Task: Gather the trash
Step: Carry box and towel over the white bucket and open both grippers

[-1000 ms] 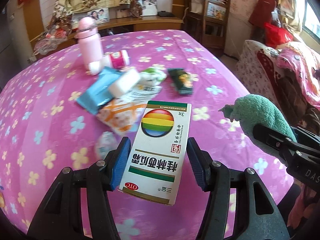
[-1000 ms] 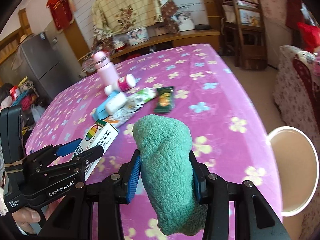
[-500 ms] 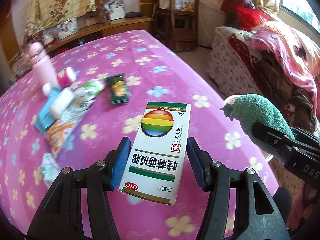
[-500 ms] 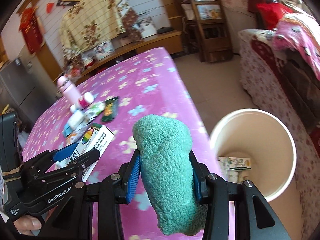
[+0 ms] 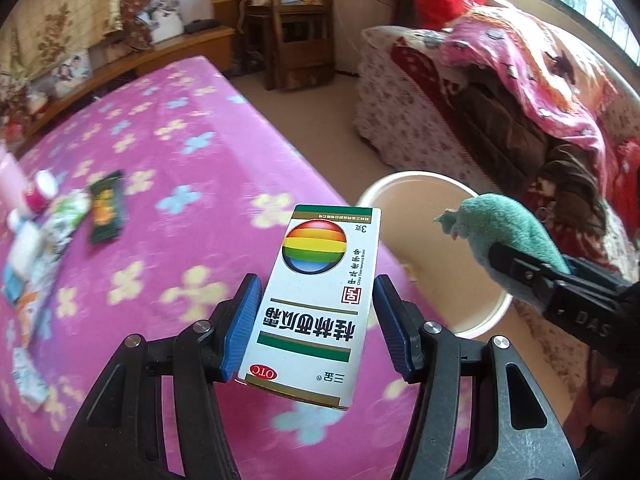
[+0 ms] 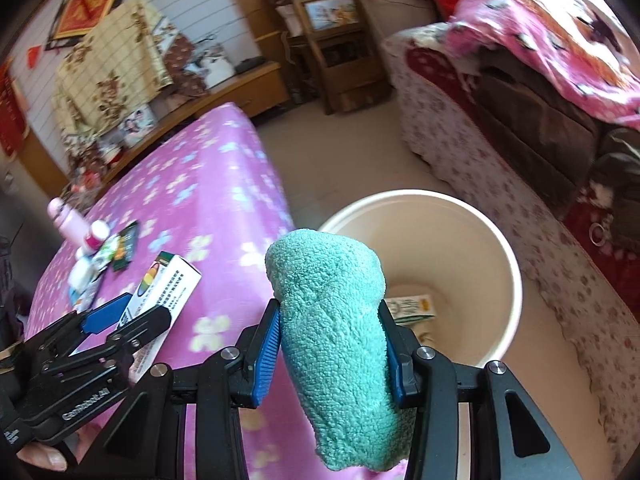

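Observation:
My left gripper point(image 5: 318, 326) is shut on a white medicine box point(image 5: 320, 300) with a rainbow ball on it, held above the table's right edge. My right gripper point(image 6: 330, 344) is shut on a teal cloth point(image 6: 332, 320), held just left of and above a cream trash bin point(image 6: 508, 264). The bin point(image 5: 460, 188) stands on the floor beside the table and holds a small carton point(image 6: 412, 306). In the left wrist view the right gripper with the cloth point(image 5: 504, 228) is over the bin's right side. In the right wrist view the box point(image 6: 168, 288) is at the left.
The table has a pink flowered cloth point(image 5: 168, 152). On its far left lie a dark green packet point(image 5: 105, 208), wrappers, a small bottle point(image 5: 40, 194) and a pink flask point(image 6: 68, 220). A sofa with a pink blanket point(image 5: 520, 64) stands right of the bin. A wooden shelf point(image 5: 300, 20) stands behind.
Both grippers have swung right from over the table toward the bin, keeping their loads. The bin has come into the left wrist view and grown larger in the right wrist view.

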`<state>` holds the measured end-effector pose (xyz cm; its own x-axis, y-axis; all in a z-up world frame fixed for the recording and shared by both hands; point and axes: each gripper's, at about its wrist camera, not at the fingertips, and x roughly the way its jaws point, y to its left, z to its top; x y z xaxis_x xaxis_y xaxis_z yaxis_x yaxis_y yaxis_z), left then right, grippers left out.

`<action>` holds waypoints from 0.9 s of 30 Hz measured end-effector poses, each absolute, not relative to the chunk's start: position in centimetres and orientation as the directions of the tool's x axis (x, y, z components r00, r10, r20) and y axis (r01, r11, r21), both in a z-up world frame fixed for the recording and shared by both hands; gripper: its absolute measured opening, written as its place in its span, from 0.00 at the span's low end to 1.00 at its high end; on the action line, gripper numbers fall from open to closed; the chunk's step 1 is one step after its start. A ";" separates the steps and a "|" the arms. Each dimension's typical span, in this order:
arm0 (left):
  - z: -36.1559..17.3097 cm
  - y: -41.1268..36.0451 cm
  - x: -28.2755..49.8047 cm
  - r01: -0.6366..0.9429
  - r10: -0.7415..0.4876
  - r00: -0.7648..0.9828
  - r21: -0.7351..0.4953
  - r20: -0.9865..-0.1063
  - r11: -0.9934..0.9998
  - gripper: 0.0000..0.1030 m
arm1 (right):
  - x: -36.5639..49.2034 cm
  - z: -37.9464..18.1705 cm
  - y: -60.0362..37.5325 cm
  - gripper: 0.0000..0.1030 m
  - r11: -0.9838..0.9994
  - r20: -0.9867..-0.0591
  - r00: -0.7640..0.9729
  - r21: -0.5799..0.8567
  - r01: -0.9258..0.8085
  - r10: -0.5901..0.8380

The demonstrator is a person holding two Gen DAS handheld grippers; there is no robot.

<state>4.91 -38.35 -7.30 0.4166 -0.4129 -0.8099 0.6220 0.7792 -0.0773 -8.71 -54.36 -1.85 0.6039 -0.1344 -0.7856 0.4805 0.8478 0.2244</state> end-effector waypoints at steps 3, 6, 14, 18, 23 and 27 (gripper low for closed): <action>-7.6 -40.0 4.8 0.642 -0.437 0.389 -0.102 -0.811 0.760 0.54 | -9.2 -2.6 -56.0 0.41 0.826 -0.799 0.581 0.219 0.519 -0.153; -7.8 -41.1 5.0 0.658 -0.469 0.354 -0.141 -0.809 0.740 0.54 | -9.3 -3.6 -57.4 0.47 0.809 -0.817 0.552 0.208 0.550 -0.166; -8.3 -42.5 5.5 0.658 -0.555 0.242 -0.285 -0.796 0.697 0.55 | -9.6 -4.4 -59.0 0.65 0.762 -0.812 0.546 0.215 0.611 -0.208; -8.8 -42.1 5.6 0.654 -0.549 0.232 -0.289 -0.803 0.699 0.55 | -9.4 -4.7 -58.6 0.65 0.771 -0.819 0.540 0.213 0.601 -0.195; -8.9 -41.2 5.6 0.648 -0.551 0.225 -0.300 -0.803 0.701 0.55 | -9.1 -4.8 -57.7 0.65 0.780 -0.823 0.538 0.214 0.588 -0.180; -8.7 -40.6 5.5 0.643 -0.550 0.240 -0.294 -0.800 0.708 0.56 | -9.1 -4.3 -57.1 0.65 0.787 -0.818 0.546 0.212 0.579 -0.182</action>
